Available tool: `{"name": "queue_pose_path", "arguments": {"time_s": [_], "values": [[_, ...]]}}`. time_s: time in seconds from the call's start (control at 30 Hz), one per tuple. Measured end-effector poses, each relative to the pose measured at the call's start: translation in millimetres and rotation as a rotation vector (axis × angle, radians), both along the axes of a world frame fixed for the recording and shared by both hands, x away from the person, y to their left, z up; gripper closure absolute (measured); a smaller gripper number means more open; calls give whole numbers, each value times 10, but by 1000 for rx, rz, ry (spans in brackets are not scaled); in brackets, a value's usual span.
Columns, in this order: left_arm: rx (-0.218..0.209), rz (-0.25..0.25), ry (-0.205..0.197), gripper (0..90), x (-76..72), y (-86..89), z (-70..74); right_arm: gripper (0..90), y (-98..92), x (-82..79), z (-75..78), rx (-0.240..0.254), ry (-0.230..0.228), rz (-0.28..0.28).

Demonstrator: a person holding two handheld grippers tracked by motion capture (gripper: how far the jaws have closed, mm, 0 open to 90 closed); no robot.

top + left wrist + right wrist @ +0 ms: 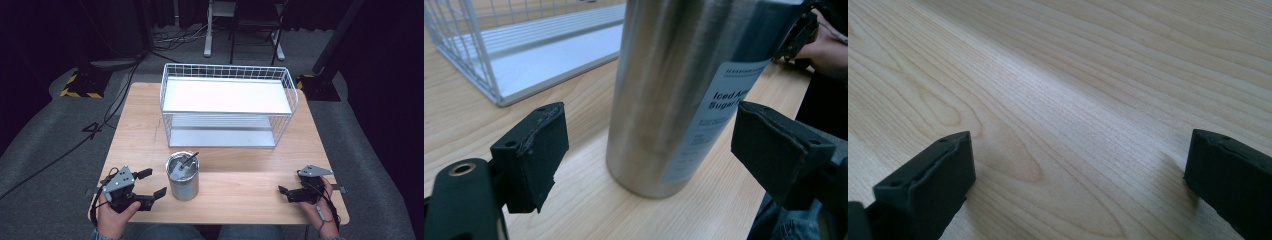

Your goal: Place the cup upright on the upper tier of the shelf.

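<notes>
A: Both sets of jaws stand spread, gripping nothing. Why?

B: The left gripper (150,183) faces the steel can (182,176), just beside it on the table (240,195), likely ready to clamp. The right gripper (288,192) rests apart, probably waiting.

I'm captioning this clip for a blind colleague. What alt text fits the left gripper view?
A tall brushed-steel can with a white printed label stands on a wooden table, framed between the open black jaws of the left gripper, which do not touch it. A white wire basket sits behind it at upper left.
</notes>
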State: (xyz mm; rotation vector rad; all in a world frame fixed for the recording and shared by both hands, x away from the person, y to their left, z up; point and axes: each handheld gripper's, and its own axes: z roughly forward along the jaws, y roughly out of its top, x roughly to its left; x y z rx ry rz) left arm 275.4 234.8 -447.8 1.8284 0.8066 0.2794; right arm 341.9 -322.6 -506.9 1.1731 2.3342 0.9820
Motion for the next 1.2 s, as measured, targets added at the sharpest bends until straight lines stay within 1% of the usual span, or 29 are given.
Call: {"name": "queue_pose_path", "arguments": {"time_s": [0.07,0.17,0.2,0.3,0.33,0.37,0.47,0.53,0.57,0.6,0.7,0.77,0.93,0.97,1.13,1.2], "values": [[-5,-3,-7,158,5,-48,-5,1,-1,0,0,1,0,-1],[-24,-9,-9,158,13,-123,-15,2,0,0,0,0,0,-1],[-22,-11,-16,157,15,-143,-13,2,1,0,0,-1,0,0],[-36,-24,-35,158,23,-214,-19,2,0,0,0,0,0,-1],[-36,-24,-35,157,23,-214,-19,2,-1,0,0,1,1,-1],[-41,-36,-37,157,28,-263,-30,2,-1,0,1,1,1,-1],[-39,-47,-48,157,44,-331,-50,2,1,0,0,-1,0,-1],[-42,-45,-49,157,66,-373,-70,3,1,0,0,-2,0,-1],[-42,-45,-49,140,66,-373,-70,3,1,0,0,-2,0,-1],[-44,-38,-41,119,87,-415,-95,3,1,0,0,-2,-1,-2],[-40,-31,-41,77,110,-457,-123,3,1,0,0,-2,0,-2],[-26,-28,-54,52,149,-516,-168,3,0,0,0,-2,0,-2],[-44,-16,-60,4,210,-599,-236,2,1,0,0,-2,0,-2],[-38,-13,-66,0,221,-614,-247,3,1,0,0,-2,0,-2],[-52,-10,-97,0,252,-664,-286,3,1,0,0,-2,0,-2],[-50,-12,-109,0,256,-675,-297,3,0,0,0,-2,0,-2]]}}
